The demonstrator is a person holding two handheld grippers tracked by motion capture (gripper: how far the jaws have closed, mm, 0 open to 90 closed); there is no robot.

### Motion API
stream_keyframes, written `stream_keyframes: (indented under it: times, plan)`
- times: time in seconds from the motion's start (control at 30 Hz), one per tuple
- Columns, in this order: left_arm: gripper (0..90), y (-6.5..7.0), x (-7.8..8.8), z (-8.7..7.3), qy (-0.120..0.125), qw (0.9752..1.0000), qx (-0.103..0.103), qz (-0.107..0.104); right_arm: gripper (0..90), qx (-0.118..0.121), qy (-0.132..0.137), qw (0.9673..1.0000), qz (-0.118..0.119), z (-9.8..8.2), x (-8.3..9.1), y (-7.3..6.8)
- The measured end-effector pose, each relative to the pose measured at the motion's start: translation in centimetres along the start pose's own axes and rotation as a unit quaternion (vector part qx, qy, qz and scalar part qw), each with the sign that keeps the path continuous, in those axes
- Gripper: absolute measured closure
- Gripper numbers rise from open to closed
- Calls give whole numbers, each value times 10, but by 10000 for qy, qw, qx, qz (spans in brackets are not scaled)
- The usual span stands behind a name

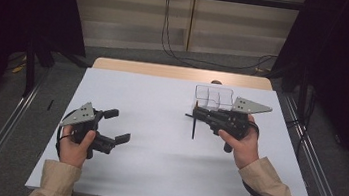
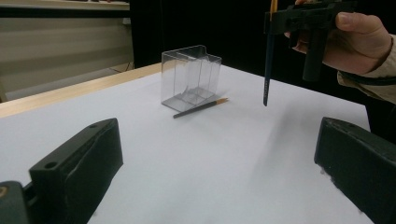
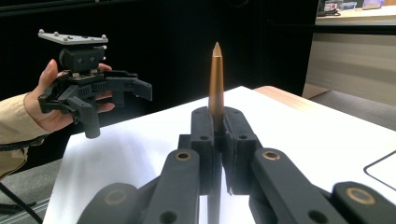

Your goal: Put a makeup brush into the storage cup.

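Right claw (image 1: 195, 114) is clamped on a dark pencil (image 1: 193, 126), held clear of the white desk (image 1: 153, 176), tan tip up and dark end hanging down. It sits just near of the clear compartment box (image 1: 213, 96) at the far right. A second pencil (image 2: 201, 108) lies flat on the desk, touching or nearly touching the box's foot. Left claw (image 1: 116, 126) is spread apart and empty, hovering near left, well apart from everything.

Step, as I read it: pencil picked, transfer to box pending. Next move likely: carry it over a compartment, keep it upright, lower, release. Risk: thin box may tip if the rim gets clipped.
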State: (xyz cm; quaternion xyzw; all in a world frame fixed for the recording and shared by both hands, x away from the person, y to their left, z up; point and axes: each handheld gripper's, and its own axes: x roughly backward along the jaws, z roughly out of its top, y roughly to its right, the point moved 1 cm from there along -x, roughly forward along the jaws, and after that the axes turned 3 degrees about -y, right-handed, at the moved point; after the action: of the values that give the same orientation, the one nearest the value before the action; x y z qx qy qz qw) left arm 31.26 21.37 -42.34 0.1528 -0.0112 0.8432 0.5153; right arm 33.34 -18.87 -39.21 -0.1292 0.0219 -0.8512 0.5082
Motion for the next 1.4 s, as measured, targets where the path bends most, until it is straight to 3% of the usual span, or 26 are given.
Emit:
stream_keyframes:
  times: [0.73, 1.4]
  plan:
    - [7, 0, 19, -11, -28, 9999, 14, 118, 842, 28, 37, 10000, -68, 2, 4, 8]
    - [7, -1, 19, -14, -40, 9999, 26, 102, 842, 70, 33, 9997, -229, 14, 8, 25]
